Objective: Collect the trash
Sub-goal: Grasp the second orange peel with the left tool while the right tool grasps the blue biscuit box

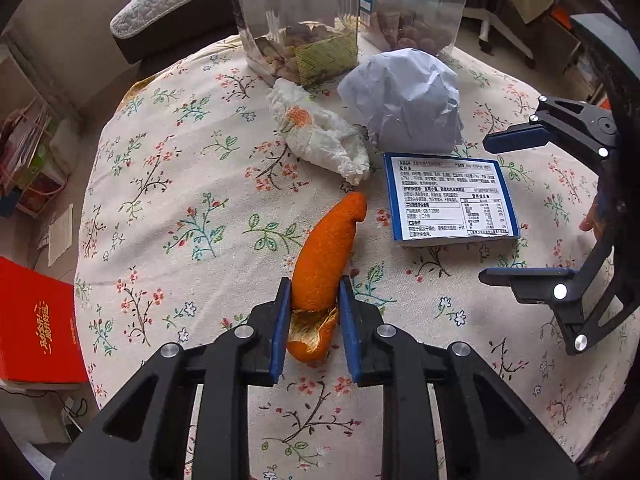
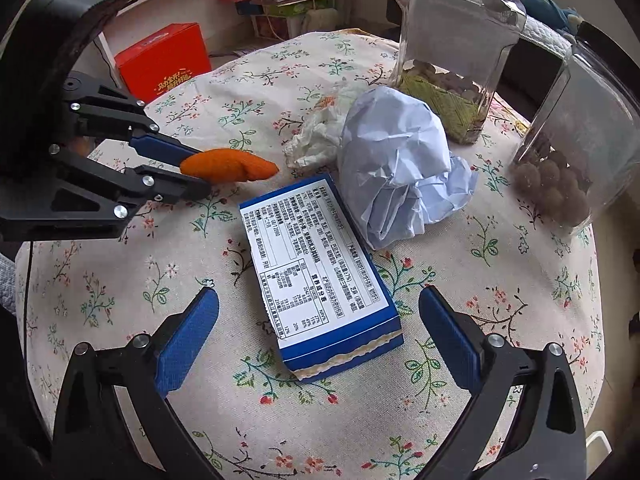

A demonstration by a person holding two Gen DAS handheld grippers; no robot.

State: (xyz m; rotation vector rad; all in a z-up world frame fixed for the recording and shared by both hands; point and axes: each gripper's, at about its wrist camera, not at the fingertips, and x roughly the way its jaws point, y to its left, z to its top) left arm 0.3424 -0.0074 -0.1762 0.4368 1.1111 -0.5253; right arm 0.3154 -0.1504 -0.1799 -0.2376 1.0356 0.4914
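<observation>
On the floral tablecloth, left gripper is clamped on the light, limp orange peel near its torn end, while right gripper, jaws spread, straddles the stiff blue box, best pinched across its narrow sides.

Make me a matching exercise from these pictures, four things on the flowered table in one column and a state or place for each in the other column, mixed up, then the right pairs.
Things:
1. orange peel
2. blue box
3. crumpled paper
4. right gripper

States:
A. lying flat, printed label up
B. open, either side of the box
C. pinched by the left gripper
D. balled up in front of the jars

Pairs: 1-C, 2-A, 3-D, 4-B
</observation>
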